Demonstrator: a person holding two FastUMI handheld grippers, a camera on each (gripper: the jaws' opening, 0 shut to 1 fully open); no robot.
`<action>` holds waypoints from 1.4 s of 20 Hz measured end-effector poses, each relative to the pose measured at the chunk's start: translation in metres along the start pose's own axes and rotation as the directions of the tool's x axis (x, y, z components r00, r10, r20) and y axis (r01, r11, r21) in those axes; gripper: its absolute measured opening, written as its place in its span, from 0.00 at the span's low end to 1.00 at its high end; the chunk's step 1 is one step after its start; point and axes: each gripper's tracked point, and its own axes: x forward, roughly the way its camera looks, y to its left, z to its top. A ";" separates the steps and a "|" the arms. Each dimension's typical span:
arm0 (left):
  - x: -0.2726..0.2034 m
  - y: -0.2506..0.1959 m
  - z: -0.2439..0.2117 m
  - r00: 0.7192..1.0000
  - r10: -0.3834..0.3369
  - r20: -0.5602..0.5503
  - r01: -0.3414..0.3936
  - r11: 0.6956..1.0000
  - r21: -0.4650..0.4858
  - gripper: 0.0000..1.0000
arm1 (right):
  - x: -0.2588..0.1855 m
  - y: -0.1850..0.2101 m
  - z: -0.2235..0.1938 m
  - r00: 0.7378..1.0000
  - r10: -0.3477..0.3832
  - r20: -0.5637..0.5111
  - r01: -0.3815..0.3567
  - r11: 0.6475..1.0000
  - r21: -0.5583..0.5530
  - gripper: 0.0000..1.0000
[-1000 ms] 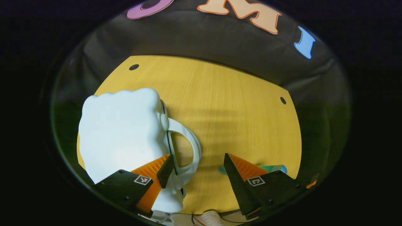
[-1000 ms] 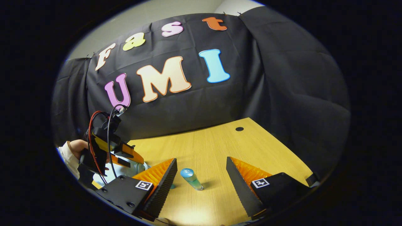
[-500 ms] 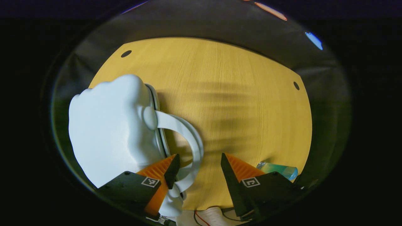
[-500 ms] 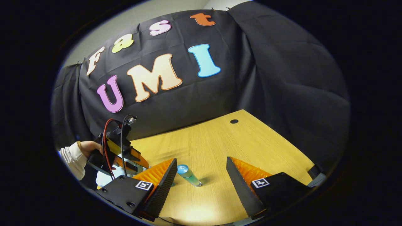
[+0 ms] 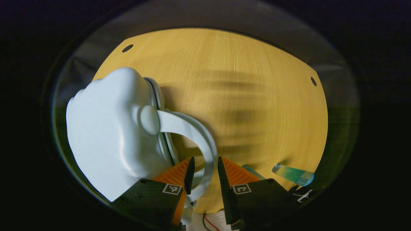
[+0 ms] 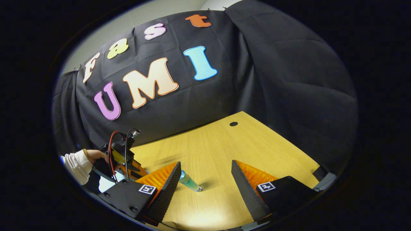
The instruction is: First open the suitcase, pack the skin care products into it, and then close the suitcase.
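White handle [image 5: 205, 150] of the case [image 5: 112, 141] runs between the fingers of the left gripper [image 5: 203, 166]. The jaws stand narrowed on either side of it, close to the band, but whether both press on it cannot be told. This handle arches out from a round knob on the pale, lumpy shell of the case, which lies shut on the table [image 5: 244, 96] toward its left edge in the left gripper view, a grey seam running along its side.

A tube [image 5: 293, 174] of blue-green liquid lies on its side near the table's right edge in that view, well apart from the case. Just beside the left gripper's right finger, a second bluish thing peeks out, too hidden to name.

The right gripper [image 6: 205, 183] hangs above the table with its jaws wide apart and nothing between them. In the right gripper view the tube [image 6: 190, 182] lies just past the gripper's left finger, touching neither finger. Farther left in that view, a hand [image 6: 96, 155] in a white sleeve holds the left gripper down at the case. Two small dark holes mark the table's far corners.
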 end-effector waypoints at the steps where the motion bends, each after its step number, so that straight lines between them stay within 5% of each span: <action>1: 0.002 0.001 0.000 1.000 0.006 -0.003 -0.006 1.000 0.000 0.42 | 0.000 -0.001 0.002 1.000 0.000 0.003 0.000 1.000 -0.001 0.98; 2: 0.003 0.000 0.002 1.000 0.008 -0.003 -0.008 1.000 0.003 0.36 | 0.001 -0.003 0.002 1.000 -0.002 0.006 0.002 1.000 -0.002 0.98; 6: 0.018 -0.002 0.002 0.999 0.028 -0.027 -0.028 1.000 0.008 0.39 | 0.002 -0.009 0.001 1.000 -0.003 -0.001 0.003 1.000 -0.002 0.98; 14: 0.020 -0.011 0.004 0.998 -0.046 -0.030 0.045 0.998 -0.053 0.06 | 0.001 -0.022 0.002 1.000 -0.014 -0.012 0.014 1.000 0.000 0.98; 18: 0.003 -0.010 0.007 0.999 -0.046 0.024 0.047 0.998 -0.043 0.05 | 0.002 -0.017 0.004 1.000 0.008 -0.015 -0.008 1.000 0.018 0.98; 28: -0.087 -0.007 0.023 0.960 -0.194 0.201 0.217 0.971 -0.100 0.05 | 0.004 0.014 0.003 0.996 0.090 -0.017 -0.090 0.996 0.012 0.98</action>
